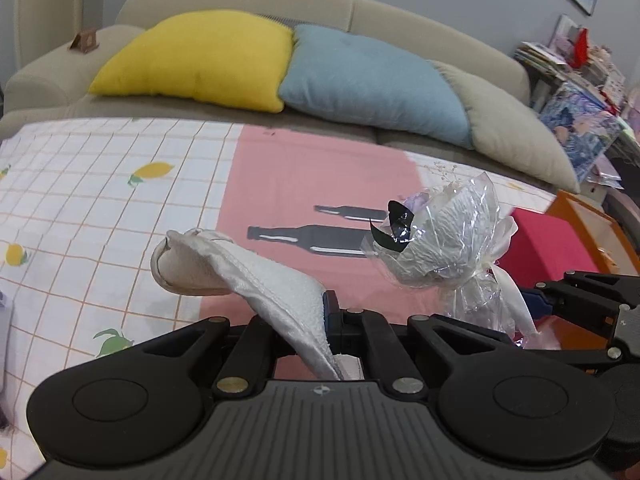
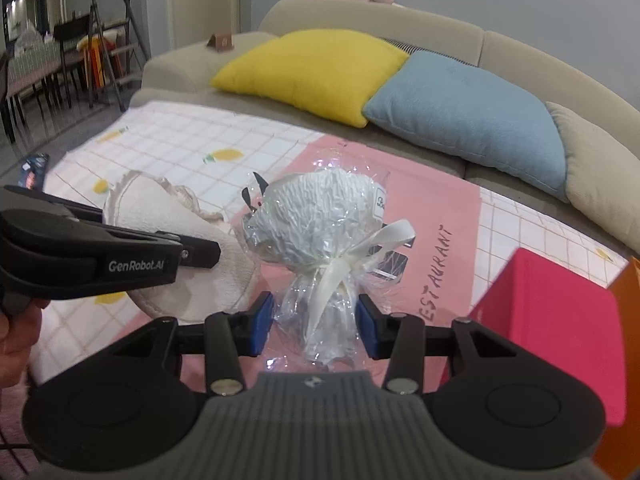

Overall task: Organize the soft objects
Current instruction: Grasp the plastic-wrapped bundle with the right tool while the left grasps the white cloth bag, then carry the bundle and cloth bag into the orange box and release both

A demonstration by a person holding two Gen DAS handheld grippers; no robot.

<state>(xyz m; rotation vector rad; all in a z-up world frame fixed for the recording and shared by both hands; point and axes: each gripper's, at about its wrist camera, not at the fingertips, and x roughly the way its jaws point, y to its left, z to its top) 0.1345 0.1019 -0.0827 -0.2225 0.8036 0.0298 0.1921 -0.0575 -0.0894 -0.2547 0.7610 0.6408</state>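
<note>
Left wrist view: left hand-held gripper (image 1: 332, 332) clamped on the white cloth (image 1: 248, 272), lifted over the counter (image 1: 100, 200); right wrist view: right hand-held gripper (image 2: 316, 326), jaws apart, straddles the wrapped bouquet (image 2: 320, 216) at twelve o'clock, squeeze its stem next, I'd judge.

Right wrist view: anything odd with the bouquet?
The bouquet sits upright between the right claw's pads, but its cellophane looks crumpled. Whether the pads pinch it is unclear. Nothing spilled.

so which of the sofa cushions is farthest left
The yellow cushion. It leans at the left end of the row, with the blue cushion overlapping its right edge and the beige cushion beyond that.
</note>
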